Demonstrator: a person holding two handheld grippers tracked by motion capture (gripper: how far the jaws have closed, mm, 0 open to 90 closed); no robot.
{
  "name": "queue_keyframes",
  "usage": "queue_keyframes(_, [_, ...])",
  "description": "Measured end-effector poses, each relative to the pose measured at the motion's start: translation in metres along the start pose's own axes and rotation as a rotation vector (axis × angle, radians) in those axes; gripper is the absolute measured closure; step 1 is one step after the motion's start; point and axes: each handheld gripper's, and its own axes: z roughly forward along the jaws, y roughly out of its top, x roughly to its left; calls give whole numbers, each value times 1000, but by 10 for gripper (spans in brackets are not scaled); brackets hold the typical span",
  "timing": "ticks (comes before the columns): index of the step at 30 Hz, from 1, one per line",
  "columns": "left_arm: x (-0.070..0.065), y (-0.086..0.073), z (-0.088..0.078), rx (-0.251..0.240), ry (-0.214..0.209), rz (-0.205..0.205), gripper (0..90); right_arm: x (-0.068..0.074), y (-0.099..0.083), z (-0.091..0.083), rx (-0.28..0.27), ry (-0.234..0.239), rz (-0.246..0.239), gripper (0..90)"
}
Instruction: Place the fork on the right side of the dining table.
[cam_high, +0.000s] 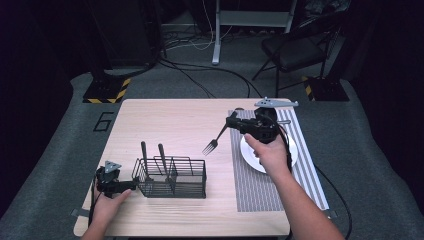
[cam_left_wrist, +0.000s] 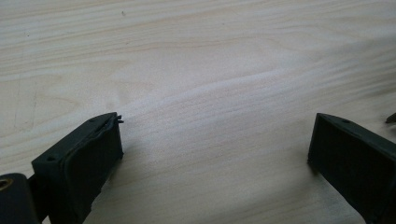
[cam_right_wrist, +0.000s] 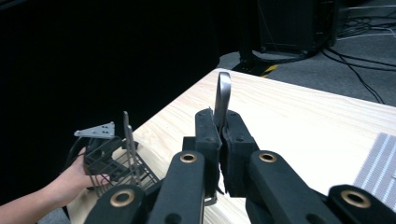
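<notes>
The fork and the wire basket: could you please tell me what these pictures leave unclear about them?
- Fork: in the right gripper view the right gripper hides its tines.
- Wire basket: in the high view its wires hide the lower ends of the two utensils, so their type is unclear.
- Left gripper: too small in the high view to tell whether it touches the basket.

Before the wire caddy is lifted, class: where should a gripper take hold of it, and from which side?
Grip the wire caddy by a top rim wire, coming from above at its right end: there its rim is free, while utensil handles stand up at its left end, near the left gripper.
</notes>
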Motion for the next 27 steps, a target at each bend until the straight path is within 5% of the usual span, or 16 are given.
queue_keyframes(27, [0, 0, 0, 0, 0, 0, 25, -21, -49, -8, 12, -76, 38, 868])
